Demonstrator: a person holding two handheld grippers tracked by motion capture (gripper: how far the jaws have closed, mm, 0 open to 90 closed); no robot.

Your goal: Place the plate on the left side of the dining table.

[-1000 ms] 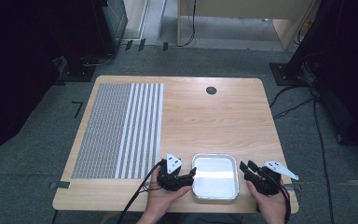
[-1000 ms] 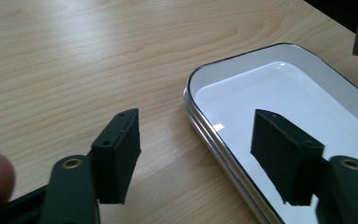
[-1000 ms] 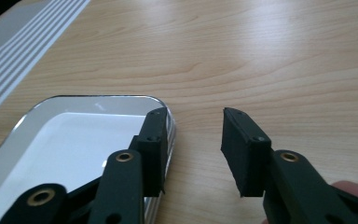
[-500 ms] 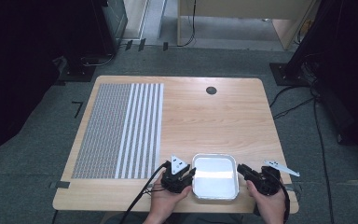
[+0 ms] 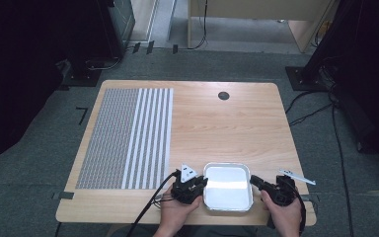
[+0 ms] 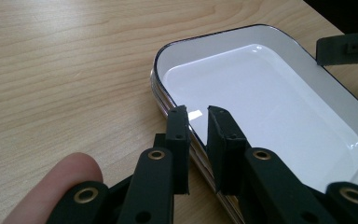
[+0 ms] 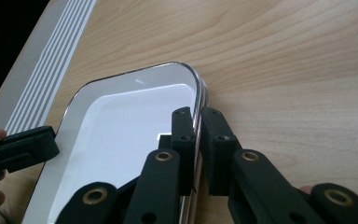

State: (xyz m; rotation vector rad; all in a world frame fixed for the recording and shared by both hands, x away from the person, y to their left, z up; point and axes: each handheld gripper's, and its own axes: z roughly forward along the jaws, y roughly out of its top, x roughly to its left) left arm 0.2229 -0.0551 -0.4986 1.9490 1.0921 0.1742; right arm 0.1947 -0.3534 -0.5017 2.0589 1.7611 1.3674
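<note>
Tongs left + right: just closed, clamped on tray rims | striped mat well apart

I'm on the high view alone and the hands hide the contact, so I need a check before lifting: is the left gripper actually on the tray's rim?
Observer: Yes. In the left gripper view, the left gripper has one jaw inside the tray and one outside. They have just been closing and appear to pinch the rim.
Operator: And the right side?
Observer: The right gripper has also just been closing. Its jaws clamp the opposite rim, one on each side.
Operator: Is it a single tray?
Observer: I cannot be sure. Up close, the rim's side shows stacked lines, perhaps a rolled edge or nested trays.
</note>
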